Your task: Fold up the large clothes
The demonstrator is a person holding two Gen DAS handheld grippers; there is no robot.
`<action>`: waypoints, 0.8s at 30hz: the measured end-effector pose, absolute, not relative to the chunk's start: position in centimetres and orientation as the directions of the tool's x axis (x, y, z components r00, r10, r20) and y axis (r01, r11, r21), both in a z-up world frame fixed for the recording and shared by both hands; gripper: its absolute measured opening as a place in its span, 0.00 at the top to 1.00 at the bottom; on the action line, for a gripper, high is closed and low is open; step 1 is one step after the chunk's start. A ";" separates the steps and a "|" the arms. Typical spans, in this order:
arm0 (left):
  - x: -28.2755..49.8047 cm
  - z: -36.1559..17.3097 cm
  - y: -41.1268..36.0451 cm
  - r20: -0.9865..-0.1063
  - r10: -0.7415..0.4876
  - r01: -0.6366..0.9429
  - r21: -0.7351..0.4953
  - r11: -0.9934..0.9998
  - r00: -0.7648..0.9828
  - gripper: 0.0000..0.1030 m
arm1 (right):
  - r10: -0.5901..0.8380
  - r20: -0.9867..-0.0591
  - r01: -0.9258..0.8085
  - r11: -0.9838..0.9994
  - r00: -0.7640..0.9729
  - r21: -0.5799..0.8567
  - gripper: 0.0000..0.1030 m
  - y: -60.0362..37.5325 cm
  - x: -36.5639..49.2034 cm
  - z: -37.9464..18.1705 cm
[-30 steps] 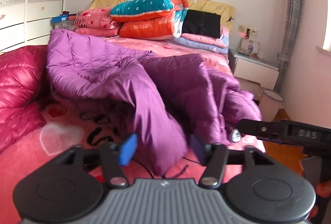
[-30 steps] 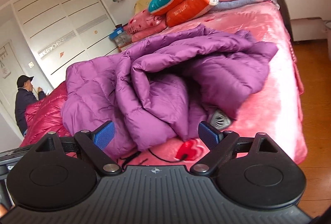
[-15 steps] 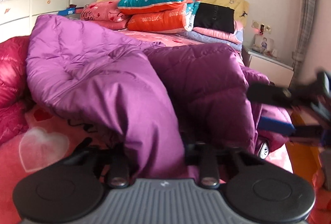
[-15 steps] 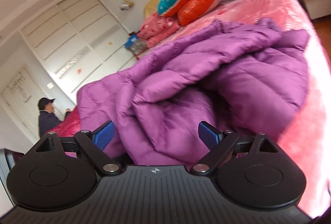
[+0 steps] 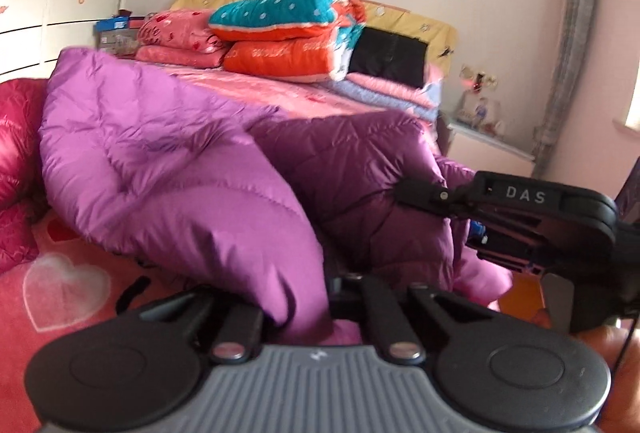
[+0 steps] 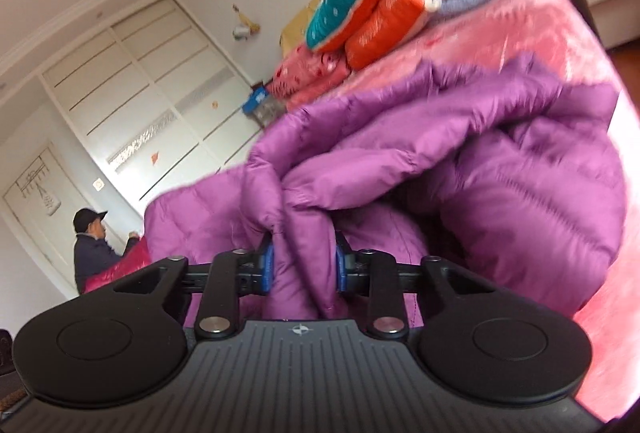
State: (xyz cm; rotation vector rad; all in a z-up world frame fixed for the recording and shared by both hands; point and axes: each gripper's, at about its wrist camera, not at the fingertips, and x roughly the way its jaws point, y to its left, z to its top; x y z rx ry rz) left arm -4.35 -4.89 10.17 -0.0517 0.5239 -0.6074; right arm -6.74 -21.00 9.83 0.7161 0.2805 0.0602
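A large purple down jacket lies crumpled on the pink bed. My left gripper is shut on a thick fold of its near edge, and the fabric hides the fingertips. In the right wrist view the same purple jacket fills the middle. My right gripper has a bunched fold between its blue pads, which press into it as the jaws are closing. The right gripper also shows side-on at the right of the left wrist view, against the jacket's edge.
A red down jacket lies at the bed's left. Folded quilts are stacked by the headboard. A white nightstand stands at the far right. A person in a dark cap stands near the wardrobe.
Both grippers went from open to closed on folds of the purple jacket. The jacket's near edge has been gathered and lifted slightly. The right gripper moved in closer to it.
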 end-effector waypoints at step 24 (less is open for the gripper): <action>-22.4 15.2 -1.8 -0.412 -0.767 0.743 -0.260 0.616 0.492 0.99 | 0.143 -0.276 0.063 0.781 0.951 0.622 0.71 -18.2 -19.6 15.9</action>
